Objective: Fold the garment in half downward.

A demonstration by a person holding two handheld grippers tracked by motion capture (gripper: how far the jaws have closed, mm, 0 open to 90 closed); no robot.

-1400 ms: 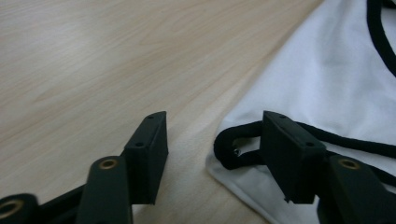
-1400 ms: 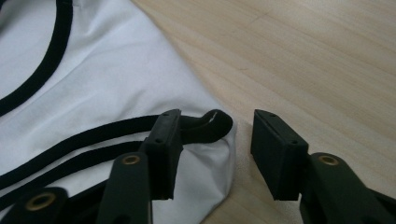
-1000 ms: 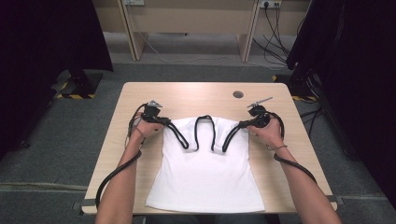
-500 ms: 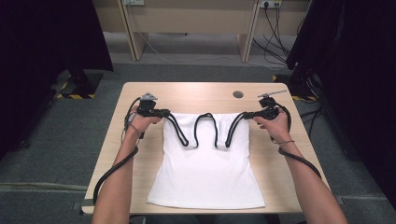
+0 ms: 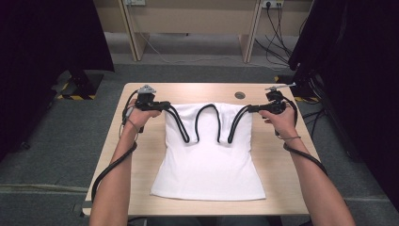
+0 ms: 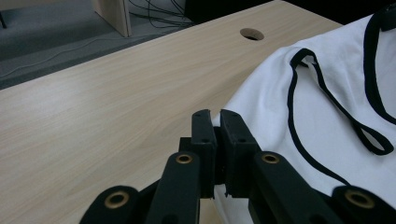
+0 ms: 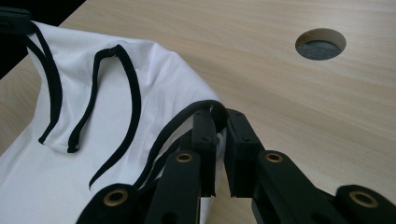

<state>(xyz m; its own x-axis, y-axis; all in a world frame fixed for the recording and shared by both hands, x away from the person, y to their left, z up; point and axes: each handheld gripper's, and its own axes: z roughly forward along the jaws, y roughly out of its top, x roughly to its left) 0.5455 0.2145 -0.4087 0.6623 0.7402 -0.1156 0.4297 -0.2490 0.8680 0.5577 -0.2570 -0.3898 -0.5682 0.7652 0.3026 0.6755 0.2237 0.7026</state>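
High view: I log one white tank top with black trim, lying flat on the bench, hem toward the near edge and straps toward the far edge, with my left claw at its left shoulder and my right claw at its right shoulder. Left gripper view: left claw closed, jaws nearly meeting on the white fabric edge, a cable hole in the bench toward the far edge. Right gripper view: right claw closed, pinching the black-trimmed strap edge, same cable hole beyond.

Shirt fabric hidden between the left tongs' closed jaws
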